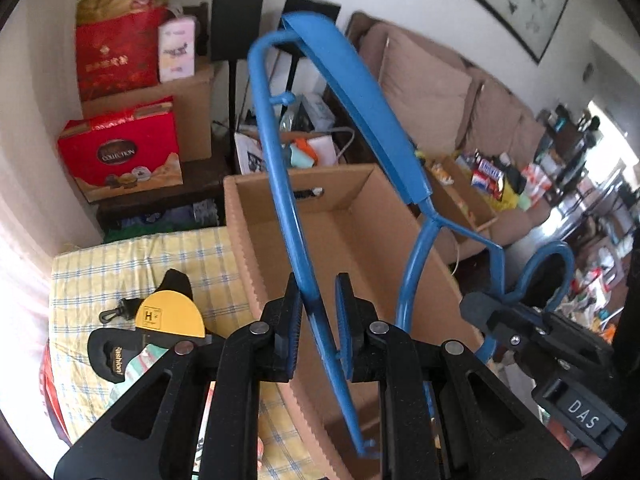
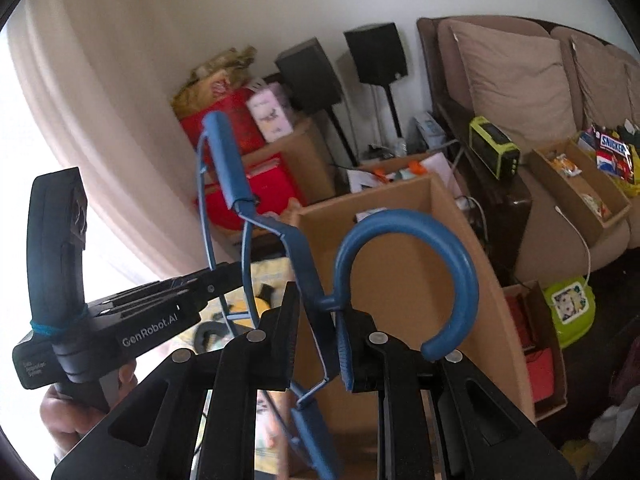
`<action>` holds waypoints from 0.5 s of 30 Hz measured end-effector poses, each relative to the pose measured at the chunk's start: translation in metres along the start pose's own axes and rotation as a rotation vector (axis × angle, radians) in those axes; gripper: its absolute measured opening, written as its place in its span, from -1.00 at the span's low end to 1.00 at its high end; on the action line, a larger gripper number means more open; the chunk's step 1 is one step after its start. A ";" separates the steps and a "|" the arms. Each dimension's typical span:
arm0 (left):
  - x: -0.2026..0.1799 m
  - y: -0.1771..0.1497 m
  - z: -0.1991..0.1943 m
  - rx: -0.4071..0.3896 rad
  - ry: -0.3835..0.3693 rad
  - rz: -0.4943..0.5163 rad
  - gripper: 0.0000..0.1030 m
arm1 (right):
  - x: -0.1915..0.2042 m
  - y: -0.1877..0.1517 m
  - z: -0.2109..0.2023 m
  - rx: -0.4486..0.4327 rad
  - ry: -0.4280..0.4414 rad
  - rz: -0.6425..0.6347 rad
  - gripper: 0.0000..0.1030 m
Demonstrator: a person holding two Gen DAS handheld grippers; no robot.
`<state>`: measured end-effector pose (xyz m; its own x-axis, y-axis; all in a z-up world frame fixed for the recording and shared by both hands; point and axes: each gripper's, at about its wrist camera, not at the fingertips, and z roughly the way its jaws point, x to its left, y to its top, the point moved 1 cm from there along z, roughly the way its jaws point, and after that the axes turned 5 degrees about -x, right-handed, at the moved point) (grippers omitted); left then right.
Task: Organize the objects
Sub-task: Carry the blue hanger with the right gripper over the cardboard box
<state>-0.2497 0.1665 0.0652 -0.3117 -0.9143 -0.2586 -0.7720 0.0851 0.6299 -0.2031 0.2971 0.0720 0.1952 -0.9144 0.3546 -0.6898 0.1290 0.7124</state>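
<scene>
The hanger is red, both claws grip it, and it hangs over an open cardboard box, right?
Not red: the hanger is blue, as the left wrist view shows. The left claw and the right claw do both grip it, over the open cardboard box.

White walls, beige sofa (image 2: pixel 520 76) along wall, two black speakers (image 2: pixel 376 52) in corner, curtain (image 2: pixel 80 100) backlit by daylight.

The clothes hanger (image 1: pixel 362 112) is blue, the open cardboard box (image 1: pixel 256 240) plain brown. The bedcover (image 1: pixel 132 256) is yellow with blue checks; the gift boxes (image 1: pixel 120 148) are red, the sofa cushions (image 2: pixel 516 76) beige.
</scene>
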 end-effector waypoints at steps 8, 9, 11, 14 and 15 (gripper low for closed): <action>0.005 -0.017 0.075 0.143 0.037 0.004 -0.71 | -0.042 -0.014 0.055 0.119 -0.056 0.047 -0.64; 0.005 -0.021 0.081 0.158 0.041 0.006 -0.71 | -0.047 -0.018 0.062 0.132 -0.060 0.055 -0.64; 0.005 -0.028 0.099 0.198 0.062 0.025 -0.71 | -0.057 -0.025 0.074 0.161 -0.066 0.074 -0.64; 0.005 -0.035 0.110 0.227 0.087 0.054 -0.69 | -0.070 -0.036 0.090 0.203 -0.086 0.094 -0.64; 0.005 -0.037 0.111 0.230 0.098 0.065 -0.61 | -0.074 -0.038 0.095 0.212 -0.093 0.098 -0.64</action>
<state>-0.2843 0.2025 -0.0406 -0.3185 -0.9370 -0.1436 -0.8610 0.2225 0.4573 -0.2578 0.3234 -0.0385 0.0620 -0.9343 0.3511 -0.8347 0.1443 0.5314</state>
